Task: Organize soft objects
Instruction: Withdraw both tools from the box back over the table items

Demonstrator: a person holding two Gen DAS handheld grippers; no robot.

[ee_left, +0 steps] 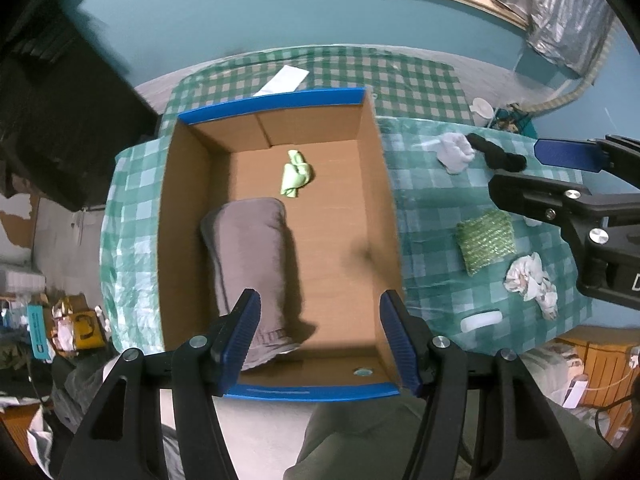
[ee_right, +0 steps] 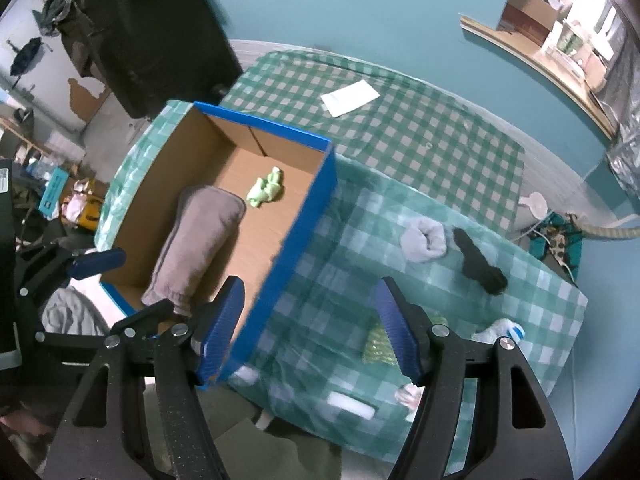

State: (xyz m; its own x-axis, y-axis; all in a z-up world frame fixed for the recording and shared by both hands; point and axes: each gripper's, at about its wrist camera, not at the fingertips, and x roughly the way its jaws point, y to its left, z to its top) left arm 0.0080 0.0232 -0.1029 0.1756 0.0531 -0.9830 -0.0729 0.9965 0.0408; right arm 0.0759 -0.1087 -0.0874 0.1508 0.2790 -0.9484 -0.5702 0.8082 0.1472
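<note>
Your right gripper (ee_right: 310, 330) hangs empty, jaws parting, over the cloth just right of the box (ee_right: 294, 216). The sponge (ee_right: 376, 342) lies at its right finger, nearer than the left gripper (ee_left: 320, 334), which gapes empty over the box, towel (ee_left: 250, 264) below.

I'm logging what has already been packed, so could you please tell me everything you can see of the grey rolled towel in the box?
The grey rolled towel is soft, matte cloth rolled into a thick bundle with a stitched hem at its near end. It lies flat on the floor of the cardboard box, along the left wall, apparently touching it. The small green cloth lies apart, beyond its far end. Neither pair of tongs touches it.
</note>
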